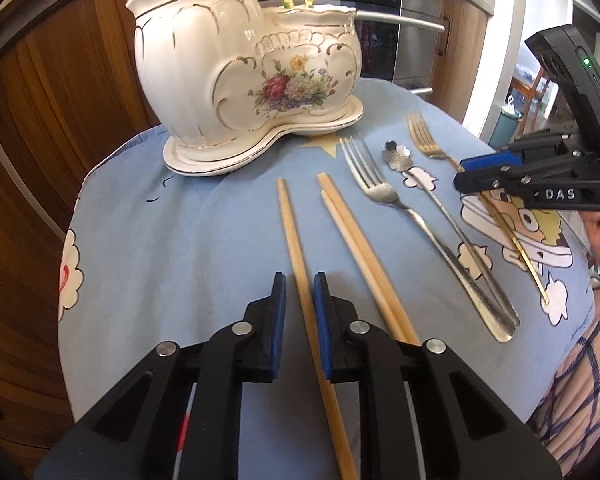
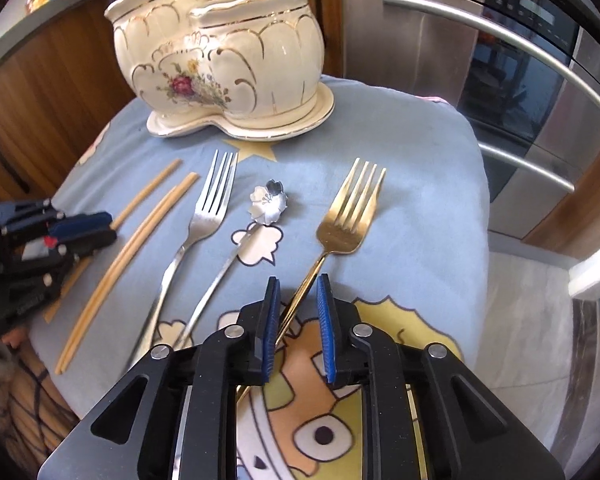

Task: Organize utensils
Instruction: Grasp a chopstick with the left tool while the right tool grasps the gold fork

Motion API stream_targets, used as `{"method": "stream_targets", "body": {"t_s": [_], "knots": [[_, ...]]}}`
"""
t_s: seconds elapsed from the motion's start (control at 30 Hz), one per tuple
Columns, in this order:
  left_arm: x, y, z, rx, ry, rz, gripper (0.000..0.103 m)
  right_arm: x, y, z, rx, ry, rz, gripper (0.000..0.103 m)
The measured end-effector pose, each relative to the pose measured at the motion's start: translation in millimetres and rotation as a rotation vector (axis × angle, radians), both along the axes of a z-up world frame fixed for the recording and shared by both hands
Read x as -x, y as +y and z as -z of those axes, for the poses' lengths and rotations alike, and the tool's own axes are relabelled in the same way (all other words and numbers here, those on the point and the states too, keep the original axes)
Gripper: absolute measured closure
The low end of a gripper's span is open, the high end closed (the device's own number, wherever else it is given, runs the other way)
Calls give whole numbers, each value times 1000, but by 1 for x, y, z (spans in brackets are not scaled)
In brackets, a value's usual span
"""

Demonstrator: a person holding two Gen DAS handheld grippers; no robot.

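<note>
Your left gripper (image 1: 300,280) stands partly open, its jaws straddling a single chopstick (image 1: 292,236) without clamping it; a chopstick pair (image 1: 356,240) lies just to its right. Your right gripper (image 2: 298,284) is likewise partly open astride the gold fork (image 2: 346,216) handle. The ceramic holder (image 1: 236,64) sits ahead of both.

In the left wrist view the two-part holder (image 1: 244,80) stands on its tray (image 1: 260,148) at the upper middle of the frame, at the back of the desk (image 1: 180,240). Before it, from frame left to right, lie a single chopstick (image 1: 296,248), a pair of chopsticks (image 1: 360,252), a fork (image 1: 396,208), a flower spoon (image 1: 432,196) and a second fork (image 1: 428,140). The single chopstick runs between the left gripper's (image 1: 300,292) fingers at lower centre, and the second fork's handle runs under the right gripper (image 1: 484,176) at the right edge.
</note>
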State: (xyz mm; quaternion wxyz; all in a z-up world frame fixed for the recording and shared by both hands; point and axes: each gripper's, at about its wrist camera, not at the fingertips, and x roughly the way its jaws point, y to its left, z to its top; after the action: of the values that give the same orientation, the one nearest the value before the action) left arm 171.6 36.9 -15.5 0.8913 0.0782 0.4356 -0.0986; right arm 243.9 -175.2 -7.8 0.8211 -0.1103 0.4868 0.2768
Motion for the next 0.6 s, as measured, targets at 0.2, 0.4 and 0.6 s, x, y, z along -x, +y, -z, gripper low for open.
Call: {"method": "stream_targets", "body": {"t_s": [0.2,0.4,0.6], "knots": [[-6,6,-4,-85,71,43,89,-4,-2,-1,98,4,-68,87],[-18,4,-8,-124,151,72,88,-15,-4,-1,131,39,-65,78],[-34,5,-11,-103,225,72,88,-18,-5,0,103,58,-34,74]]}}
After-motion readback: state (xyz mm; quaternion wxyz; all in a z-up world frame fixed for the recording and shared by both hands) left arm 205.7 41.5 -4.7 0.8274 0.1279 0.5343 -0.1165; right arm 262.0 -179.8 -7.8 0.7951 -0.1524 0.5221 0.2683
